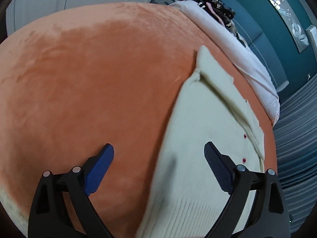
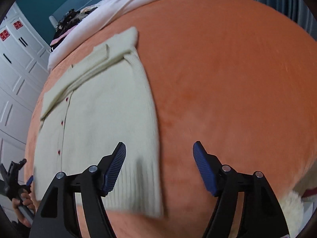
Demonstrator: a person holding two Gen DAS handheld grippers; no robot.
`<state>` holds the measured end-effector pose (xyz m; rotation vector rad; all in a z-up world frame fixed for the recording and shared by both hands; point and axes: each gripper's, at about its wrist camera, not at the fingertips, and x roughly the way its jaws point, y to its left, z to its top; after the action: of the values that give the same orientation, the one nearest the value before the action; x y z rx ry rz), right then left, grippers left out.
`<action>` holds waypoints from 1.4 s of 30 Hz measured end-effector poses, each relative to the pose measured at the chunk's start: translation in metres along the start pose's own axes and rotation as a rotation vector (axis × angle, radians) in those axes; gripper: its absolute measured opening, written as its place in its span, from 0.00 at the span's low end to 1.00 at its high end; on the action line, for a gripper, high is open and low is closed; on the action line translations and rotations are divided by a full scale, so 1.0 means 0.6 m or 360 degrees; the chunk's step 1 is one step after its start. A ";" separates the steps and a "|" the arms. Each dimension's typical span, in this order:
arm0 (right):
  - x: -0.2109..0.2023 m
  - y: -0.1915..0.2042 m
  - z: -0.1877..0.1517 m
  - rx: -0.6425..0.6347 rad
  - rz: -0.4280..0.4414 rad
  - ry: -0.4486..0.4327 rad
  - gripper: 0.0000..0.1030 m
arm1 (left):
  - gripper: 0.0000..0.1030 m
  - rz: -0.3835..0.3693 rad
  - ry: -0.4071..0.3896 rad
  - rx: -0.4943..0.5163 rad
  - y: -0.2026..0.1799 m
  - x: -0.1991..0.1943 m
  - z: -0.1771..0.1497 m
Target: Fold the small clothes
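The cream knitted cardigan with small red buttons (image 2: 103, 117) lies flat on the orange plush blanket (image 2: 227, 79), sleeves folded across it. Over its ribbed hem, the left gripper (image 1: 158, 168) and right gripper (image 2: 159, 166) hover with fingers spread wide, holding nothing. Pinching only the top layer there could drag the folded sleeves askew.

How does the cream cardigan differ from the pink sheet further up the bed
The cream cardigan is a ribbed knit with small red buttons; the pink sheet is smooth and plain. The cardigan lies spread flat on the orange blanket, one sleeve folded across it; the sheet is bunched along the blanket's far edge. The cardigan lies just ahead of both open tools, left and right; the sheet lies far off. Both are pale fabric, ungripped.
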<state>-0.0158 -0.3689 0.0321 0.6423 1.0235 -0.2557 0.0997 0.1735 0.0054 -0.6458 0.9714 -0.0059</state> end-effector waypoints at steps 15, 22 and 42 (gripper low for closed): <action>0.017 0.060 -0.043 0.0100 0.0302 -0.0016 0.54 | 0.47 0.0040 0.0185 0.0096 -0.057 0.007 -0.074; -0.056 0.082 -0.017 0.0038 0.0419 -0.0160 0.08 | 0.10 -0.0016 0.0158 0.0115 -0.067 -0.047 -0.063; -0.068 0.028 -0.116 -0.0136 0.0356 0.0189 0.15 | 0.42 -0.0024 0.0292 0.0081 -0.004 -0.071 -0.110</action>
<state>-0.0779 -0.3174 0.0485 0.6941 1.0601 0.0225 0.0247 0.1505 0.0132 -0.6129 1.1398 -0.1047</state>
